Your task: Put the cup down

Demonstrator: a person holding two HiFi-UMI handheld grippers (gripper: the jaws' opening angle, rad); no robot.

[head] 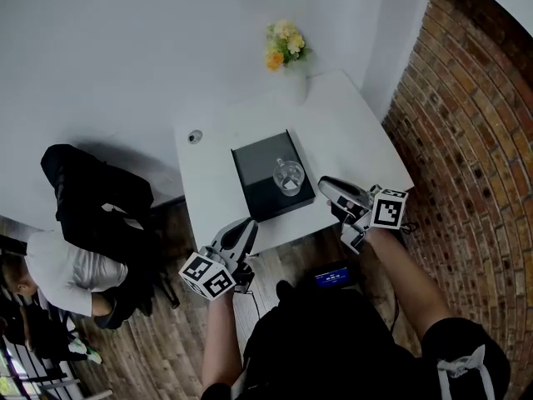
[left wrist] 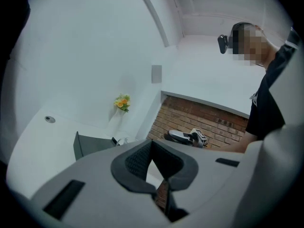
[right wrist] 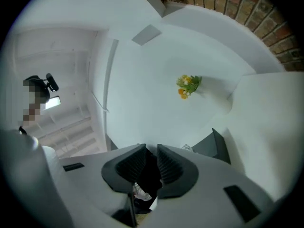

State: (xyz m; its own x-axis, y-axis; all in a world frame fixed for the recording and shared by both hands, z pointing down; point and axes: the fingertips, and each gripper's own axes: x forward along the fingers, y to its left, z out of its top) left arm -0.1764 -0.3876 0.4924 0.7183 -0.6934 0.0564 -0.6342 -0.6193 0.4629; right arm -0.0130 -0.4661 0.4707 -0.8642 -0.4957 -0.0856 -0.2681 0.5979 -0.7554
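A clear glass cup stands upright on a black tray in the middle of the white table; no gripper touches it. My right gripper hovers just right of the tray near the table's front edge. Its jaws stand a narrow gap apart with nothing between them. My left gripper is at the table's front edge, below the tray's near left corner, jaws together and empty. In the left gripper view the tray shows ahead and the right gripper beyond it.
A vase of yellow and orange flowers stands at the table's far edge, and a small round cap sits at its left. A brick wall runs along the right. A person sits on the wooden floor at the left.
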